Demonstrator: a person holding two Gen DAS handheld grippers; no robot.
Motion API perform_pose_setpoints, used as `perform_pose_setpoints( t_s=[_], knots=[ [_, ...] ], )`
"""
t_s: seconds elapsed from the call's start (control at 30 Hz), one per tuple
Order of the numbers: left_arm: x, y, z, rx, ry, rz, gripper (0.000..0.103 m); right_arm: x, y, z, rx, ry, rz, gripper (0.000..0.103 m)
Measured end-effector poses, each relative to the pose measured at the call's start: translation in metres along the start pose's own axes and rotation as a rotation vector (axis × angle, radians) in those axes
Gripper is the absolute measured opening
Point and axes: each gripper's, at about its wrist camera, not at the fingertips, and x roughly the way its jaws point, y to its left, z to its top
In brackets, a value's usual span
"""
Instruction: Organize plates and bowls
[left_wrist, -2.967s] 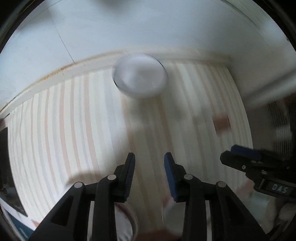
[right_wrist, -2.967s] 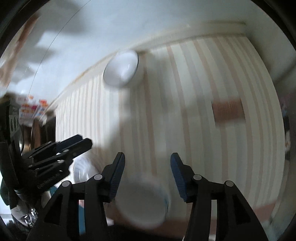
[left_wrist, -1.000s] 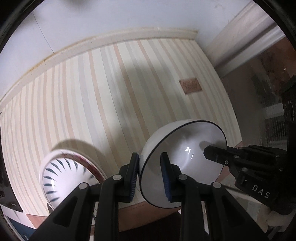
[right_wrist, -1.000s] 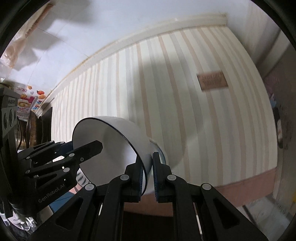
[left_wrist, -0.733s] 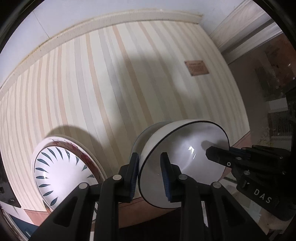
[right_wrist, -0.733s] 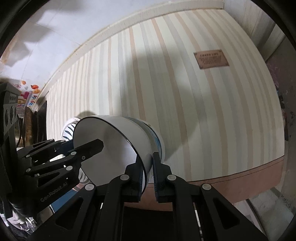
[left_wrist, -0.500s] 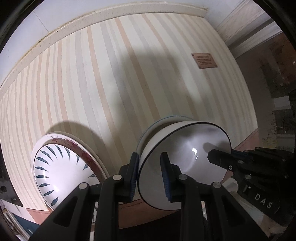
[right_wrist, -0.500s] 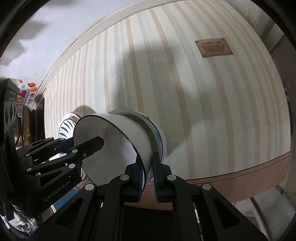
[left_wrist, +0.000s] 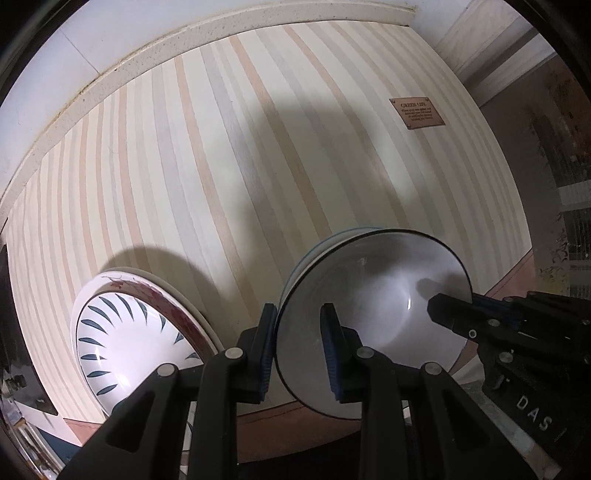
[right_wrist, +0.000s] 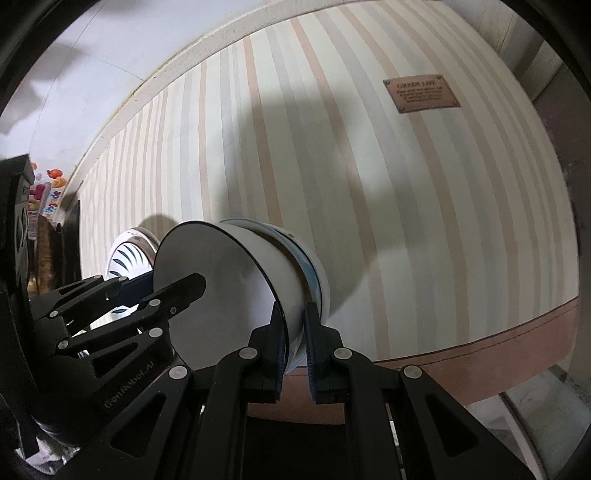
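We clamp white bowl (left_wrist: 373, 317) with left gripper (left_wrist: 297, 345) and right gripper (right_wrist: 294, 339) | patterned plate (left_wrist: 125, 332) at nine o'clock | brown plaque (left_wrist: 416, 113) at one o'clock.

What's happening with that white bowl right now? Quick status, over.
Both hand-held grippers, left and right, clamped on the white bowl's rim. Bowl nested in a blue-rimmed bowl. Patterned plate alongside, nothing blocking.

"DAS" on right gripper (left_wrist: 448, 315), "GenRobot.AI" on left gripper (right_wrist: 162, 288)
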Motion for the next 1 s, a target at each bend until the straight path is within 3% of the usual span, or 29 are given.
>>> perform_pose_setpoints(
  t_s=[0.2,0.5,0.77,0.83,0.87,1.0],
  knots=[
    [0.001,-0.004,-0.001,0.009,-0.007,0.025,0.021,-0.003,0.013,-0.004,-0.058,-0.029,-0.087,0.014],
    [-0.003,-0.005,-0.005,0.007,-0.031,0.038,0.021,-0.006,0.015,-0.008,-0.058,-0.039,-0.098,0.014],
    [-0.035,-0.005,-0.023,0.01,-0.091,0.049,0.022,-0.035,0.017,-0.026,-0.054,-0.096,-0.104,0.015],
    [-0.049,-0.005,-0.031,0.013,-0.121,0.039,0.022,-0.047,0.019,-0.035,-0.055,-0.117,-0.111,0.021],
    [-0.058,-0.005,-0.036,0.014,-0.138,0.04,0.024,-0.053,0.019,-0.039,-0.053,-0.127,-0.11,0.03],
    [-0.094,-0.002,-0.057,0.018,-0.203,0.018,0.037,-0.09,0.026,-0.064,-0.055,-0.192,-0.09,0.053]
  ],
)
